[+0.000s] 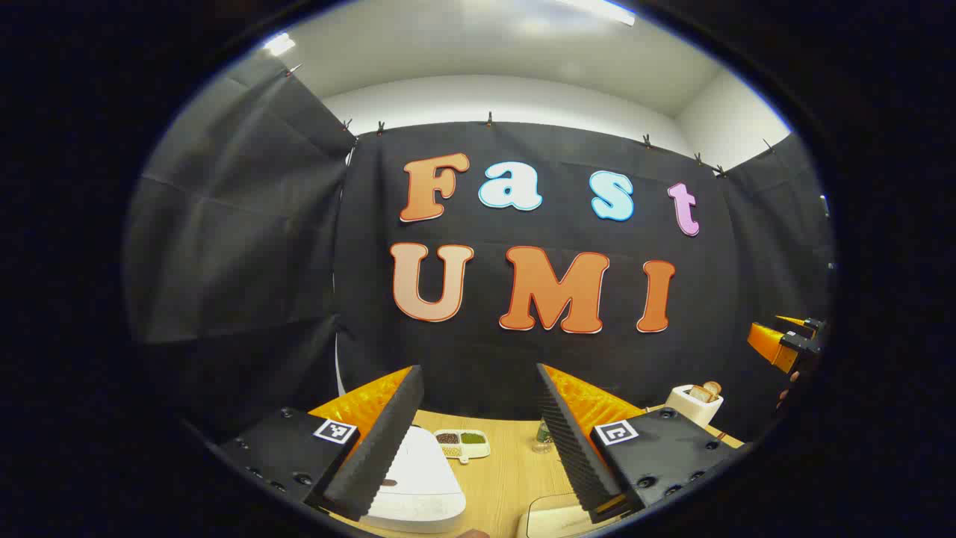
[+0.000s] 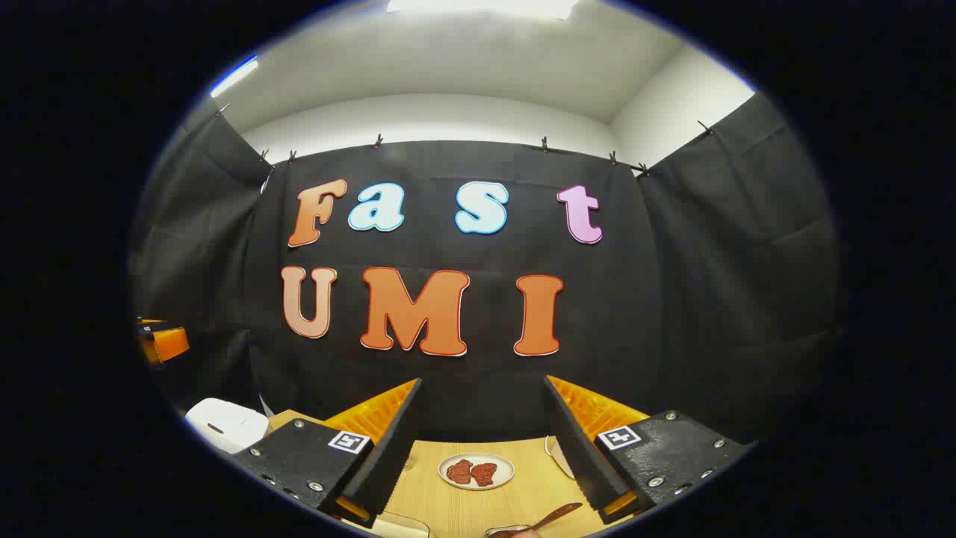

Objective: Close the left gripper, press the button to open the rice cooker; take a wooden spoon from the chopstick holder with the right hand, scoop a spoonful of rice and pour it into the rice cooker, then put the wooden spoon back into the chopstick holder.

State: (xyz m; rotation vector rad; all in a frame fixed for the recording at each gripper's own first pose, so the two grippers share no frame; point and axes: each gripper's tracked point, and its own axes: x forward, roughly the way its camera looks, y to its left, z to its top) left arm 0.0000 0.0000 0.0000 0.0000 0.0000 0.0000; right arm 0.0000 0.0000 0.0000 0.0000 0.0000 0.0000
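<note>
One wooden table (image 2: 455, 501) stands before the black cloth wall (image 2: 672, 299).

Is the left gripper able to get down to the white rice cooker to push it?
Probably yes. The left gripper hangs just above the white rice cooker, with nothing between them. Its jaws stand wide open, though, so they would need closing first.

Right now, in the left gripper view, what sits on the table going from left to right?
White rice cooker → divided tray of grains → small glass jar → white toaster with bread.
</note>
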